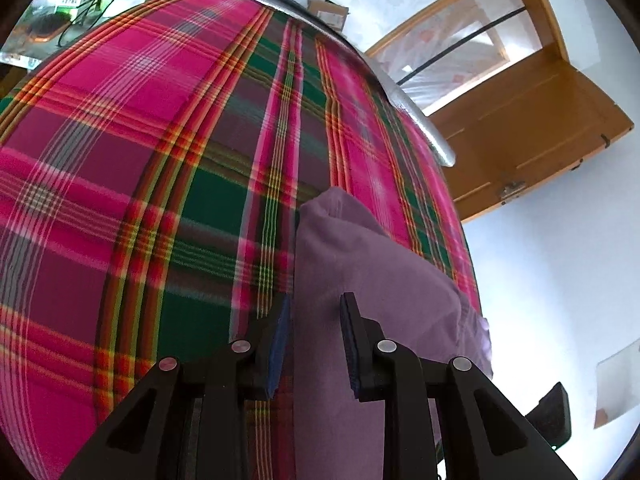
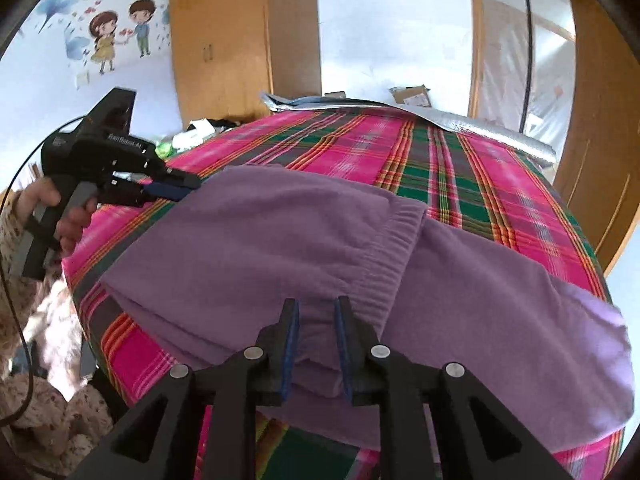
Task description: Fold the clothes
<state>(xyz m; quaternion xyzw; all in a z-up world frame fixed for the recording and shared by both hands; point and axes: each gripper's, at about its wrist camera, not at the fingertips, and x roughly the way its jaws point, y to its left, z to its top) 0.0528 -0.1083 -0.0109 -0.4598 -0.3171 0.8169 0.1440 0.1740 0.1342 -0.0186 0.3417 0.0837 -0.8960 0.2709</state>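
On the bed, over a pink, green and red plaid cover (image 2: 460, 184), a purple garment (image 2: 260, 240) is lying spread in folded layers, with a ribbed hem band (image 2: 396, 248) running across its middle. The garment is reaching from the near edge of the bed toward the centre and is draping over the right side of that edge.

The right tool (image 2: 316, 312) is sitting at the near edge of the garment with its blue-padded fingers spread, purple cloth lying in the gap between them; whether the pads are touching the cloth cannot be told. The left tool (image 1: 316, 308) is likewise standing spread, one finger over the plaid cover and the other over the garment (image 1: 360, 264), the garment's straight edge running between them. In the right wrist view the left tool (image 2: 188, 184) is showing from the side at the garment's far left corner, its tips resting right at the cloth, and the person's hand (image 2: 60, 208) is wrapping the trigger grip. White lettering on the tool's black body is reading roughly "GenRobot.AI", though it is small and blurred.

A silver foil sheet (image 2: 500, 128) is lying along the far side of the bed. On the wall a cartoon sticker (image 2: 120, 32) of a girl and a boy is showing beside a wooden cabinet (image 2: 220, 40); its writing is too small to read.
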